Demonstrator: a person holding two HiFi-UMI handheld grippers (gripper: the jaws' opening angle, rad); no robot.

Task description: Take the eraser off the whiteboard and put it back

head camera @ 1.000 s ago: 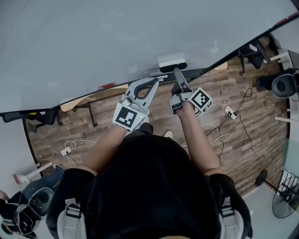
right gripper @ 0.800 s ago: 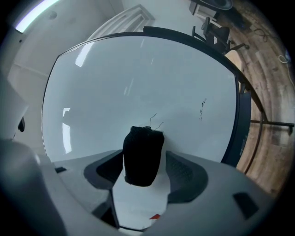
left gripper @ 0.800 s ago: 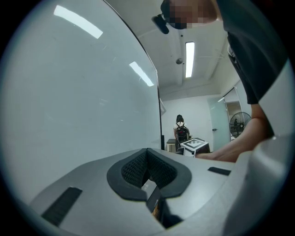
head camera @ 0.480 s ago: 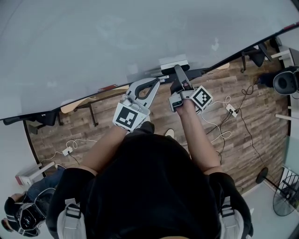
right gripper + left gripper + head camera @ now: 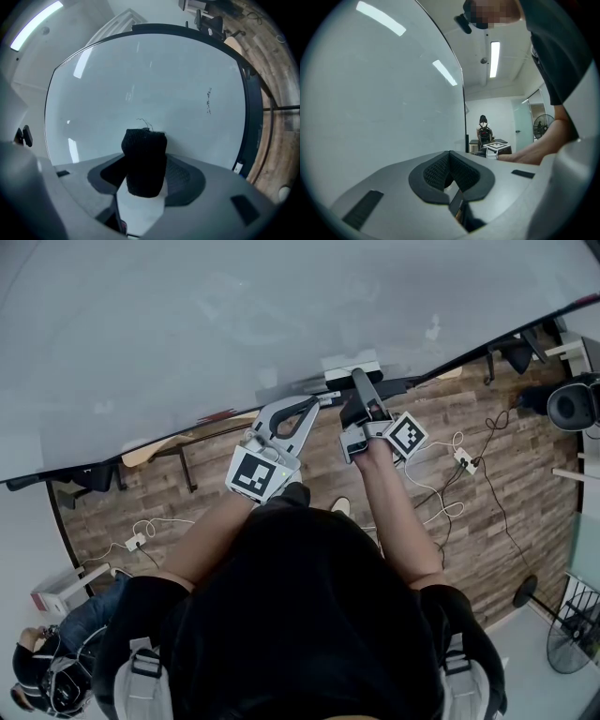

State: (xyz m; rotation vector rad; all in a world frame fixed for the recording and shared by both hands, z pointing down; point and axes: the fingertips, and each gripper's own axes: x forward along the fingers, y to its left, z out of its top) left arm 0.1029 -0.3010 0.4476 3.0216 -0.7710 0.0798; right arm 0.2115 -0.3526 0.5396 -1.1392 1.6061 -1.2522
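Note:
The eraser [image 5: 350, 363], white-backed with black felt, sticks to the whiteboard [image 5: 187, 324] just above its bottom ledge. My right gripper [image 5: 359, 381] points at the board, one finger above the other, with the eraser [image 5: 144, 159] between its jaws. The jaws have just been closing on the eraser and still stand wide. I see no pad pressing on it. My left gripper [image 5: 316, 401] hovers just left of it near the ledge, shut and empty. In the left gripper view its pads [image 5: 440, 169] meet, with the board [image 5: 370, 93] at the left.
A dark ledge [image 5: 398, 385] runs along the board's bottom edge, with a red mark [image 5: 216, 415] near it. Below is wood floor with cables and a power strip [image 5: 461, 463], chairs [image 5: 572, 404] at right, a fan [image 5: 572, 652], and a person [image 5: 47, 671] at lower left.
My right gripper has edged slightly closer to the board, covering the eraser's black edge. The left gripper has kept still. The person at lower left has moved down the frame.

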